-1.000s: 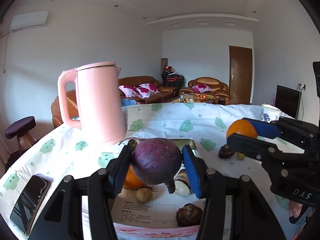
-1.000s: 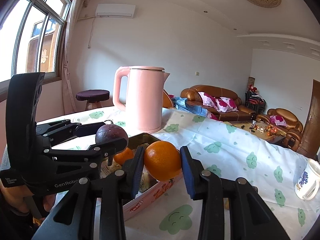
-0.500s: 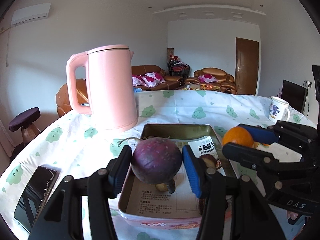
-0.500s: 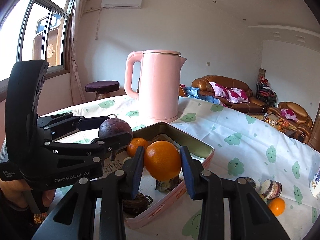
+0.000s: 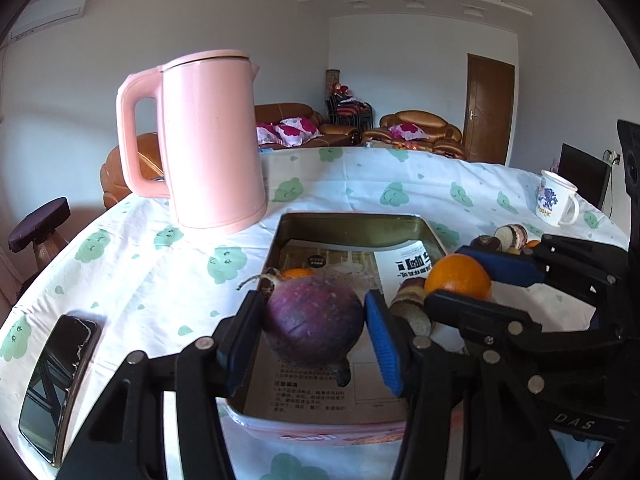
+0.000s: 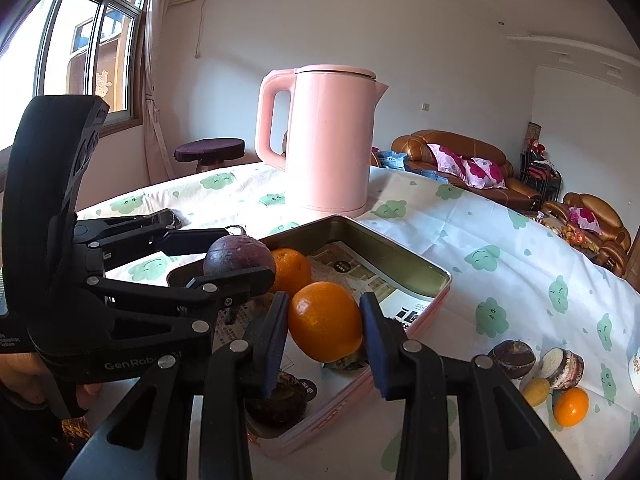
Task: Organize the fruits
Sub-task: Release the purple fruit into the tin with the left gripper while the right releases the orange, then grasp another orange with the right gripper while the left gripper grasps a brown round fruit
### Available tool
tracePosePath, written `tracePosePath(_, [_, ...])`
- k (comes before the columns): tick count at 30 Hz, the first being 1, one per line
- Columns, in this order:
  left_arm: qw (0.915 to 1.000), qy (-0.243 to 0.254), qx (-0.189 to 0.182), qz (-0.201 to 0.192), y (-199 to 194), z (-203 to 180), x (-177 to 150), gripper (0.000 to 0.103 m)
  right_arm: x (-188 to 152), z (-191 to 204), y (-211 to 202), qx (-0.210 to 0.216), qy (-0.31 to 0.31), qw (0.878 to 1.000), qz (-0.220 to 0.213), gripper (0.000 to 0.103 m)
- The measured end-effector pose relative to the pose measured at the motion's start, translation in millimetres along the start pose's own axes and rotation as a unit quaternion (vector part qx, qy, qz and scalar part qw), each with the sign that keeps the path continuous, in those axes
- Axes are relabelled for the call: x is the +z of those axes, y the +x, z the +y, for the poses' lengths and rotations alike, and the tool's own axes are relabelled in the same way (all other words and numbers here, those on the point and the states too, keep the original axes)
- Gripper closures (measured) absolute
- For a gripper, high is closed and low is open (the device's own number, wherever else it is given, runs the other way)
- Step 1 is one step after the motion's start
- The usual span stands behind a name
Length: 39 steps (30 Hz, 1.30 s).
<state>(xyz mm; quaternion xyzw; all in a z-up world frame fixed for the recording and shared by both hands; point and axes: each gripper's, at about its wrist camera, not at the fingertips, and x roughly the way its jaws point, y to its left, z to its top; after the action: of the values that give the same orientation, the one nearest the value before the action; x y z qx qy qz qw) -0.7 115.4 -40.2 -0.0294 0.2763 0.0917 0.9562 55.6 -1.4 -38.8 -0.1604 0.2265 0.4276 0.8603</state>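
Sunlit living-room walls and brown sofas frame a round worktop (image 5: 360, 192) draped in a white cloth printed with green clouds. At about 11 o'clock from the left wrist camera stands a pink kettle (image 5: 208, 140), upright, just beyond the far-left corner of an open rectangular tin (image 5: 352, 226) lined with printed paper.

The left gripper (image 5: 314, 322) has its fingers clenched on a purple round fruit (image 5: 314, 322) (skin dull and a little scuffed, with a dry stalk trailing toward 10 o'clock), held above the near half of the tin. The right gripper (image 6: 325, 326) has its fingers clamped on an orange (image 6: 325, 326), held over the tin's near-right part; in the left view it enters from 3 o'clock.

Inside the tin, a second orange (image 6: 291, 270) lies toward the left side, and a dark brown fruit (image 6: 278, 400) sits at the near corner below the right gripper's left finger.

Outside the tin, at 4 o'clock in the right wrist view, loose pieces rest on the cloth: a dark round fruit (image 6: 512, 354), a cut piece with a pale face (image 6: 562, 362), a small yellow fruit (image 6: 536, 392) and a small orange fruit (image 6: 571, 406). A white mug (image 5: 556, 200) stands at 2 o'clock in the left view, and a dark phone (image 5: 56, 388) lies at 8 o'clock near the worktop edge.
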Motion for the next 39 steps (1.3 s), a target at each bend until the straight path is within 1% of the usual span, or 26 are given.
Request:
tracePosePath(3, [1.0000,0.002,-0.002,0.009,3.1,-0.9,-2.0,0.049,0.3,-0.6,5.1,0.005,0.000,1.000,0.012,0.065])
tracePosePath(10, [0.9999,0.003,0.005,0.014,5.6,1.1,-3.8,0.049,-1.2,3.2,14.9,0.013,-0.009,0.999,0.040,0.065])
tracePosePath(14, [0.9999,0.007,0.012,0.009,3.5,0.9,-3.6,0.049,-1.8,3.8,17.5,0.018,-0.010,0.999,0.048,0.064])
tracePosePath(16, [0.9998,0.007,0.014,0.008,3.3,1.8,-3.7,0.048,-1.9,3.4,18.6,0.025,-0.009,0.998,0.051,0.064])
tracePosePath(18, [0.9999,0.007,0.015,0.005,1.6,2.9,-3.8,0.047,-1.9,3.4,18.1,0.028,-0.009,0.998,0.049,0.061])
tracePosePath(19, [0.9998,0.007,0.018,0.002,0.2,3.5,-3.7,0.046,-1.8,3.6,17.6,0.028,-0.010,0.998,0.048,0.060])
tracePosePath(21, [0.9996,0.008,0.028,-0.004,-2.5,4.2,-2.7,0.039,-1.5,3.8,16.2,0.030,-0.010,0.999,0.044,0.057])
tracePosePath(22, [0.9995,0.009,0.030,-0.007,-4.6,4.7,-2.3,0.038,-1.7,3.3,15.0,0.030,-0.008,0.999,0.041,0.056])
tracePosePath(24, [0.9994,0.007,0.031,-0.014,-9.1,6.0,-0.9,0.032,-1.8,-0.1,11.1,0.028,0.001,0.999,0.031,0.047])
tracePosePath(25, [0.9993,0.004,0.032,-0.017,-11.2,6.8,-0.2,0.030,-1.8,-2.4,8.6,0.024,0.006,0.999,0.025,0.046])
tracePosePath(27, [0.9992,-0.001,0.030,-0.025,-15.9,6.9,1.9,0.018,-2.8,-7.3,2.0,0.012,0.012,1.000,0.014,0.045])
tracePosePath(28, [0.9992,-0.002,0.028,-0.030,-19.1,5.7,2.8,0.016,-3.1,-10.2,-1.6,0.000,0.009,1.000,0.011,0.045])
tracePosePath(30, [0.9990,-0.001,0.021,-0.039,-24.5,0.8,6.3,0.008,-5.6,-19.2,-11.6,-0.027,0.005,1.000,0.007,0.045])
tracePosePath(34, [0.9986,0.015,0.001,-0.050,-31.5,-18.8,14.5,0.007,-13.1,-62.1,-38.2,-0.065,0.042,0.997,0.006,0.045])
tracePosePath(35, [0.9984,0.020,-0.004,-0.052,-32.5,-24.6,16.7,0.006,-15.9,-75.7,-45.1,-0.081,0.054,0.995,0.007,0.045])
tracePosePath(36, [0.9982,0.023,-0.009,-0.054,-33.2,-30.2,19.0,0.003,-19.3,-90.2,-51.7,-0.099,0.067,0.993,0.008,0.045])
tracePosePath(39, [0.9975,0.037,-0.028,-0.053,-30.3,-50.5,26.9,0.003,-31.2,-134.9,-69.0,-0.148,0.120,0.982,0.016,0.045])
